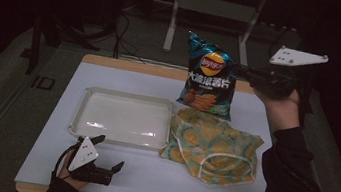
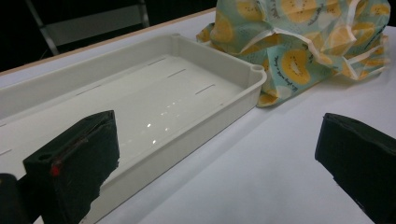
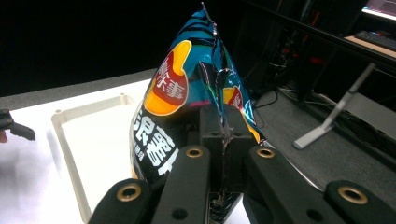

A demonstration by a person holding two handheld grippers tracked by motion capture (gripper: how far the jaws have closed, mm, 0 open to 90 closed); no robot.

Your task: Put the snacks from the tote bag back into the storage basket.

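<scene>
A blue bag of crisps (image 1: pixel 208 76) with a red and yellow logo hangs upright above the far part of the white table (image 1: pixel 156 180). My right gripper (image 1: pixel 242 72) is shut on the bag's right edge; in the right gripper view the two jaws pinch the crumpled foil of the bag (image 3: pixel 187 107) between them. An empty cream tray (image 1: pixel 122 117) lies left of centre. A kiwi-print cloth bag (image 1: pixel 214 145) lies crumpled to its right. My left gripper (image 1: pixel 109 155) rests near the front left edge, open, with bare table between its pads (image 2: pixel 84 158).
Beyond the table are a metal stand (image 1: pixel 210 11) and cables on the dark floor. In the left gripper view the tray's near wall (image 2: pixel 196 130) runs close past the left jaw, with the cloth bag (image 2: pixel 303 42) behind it.
</scene>
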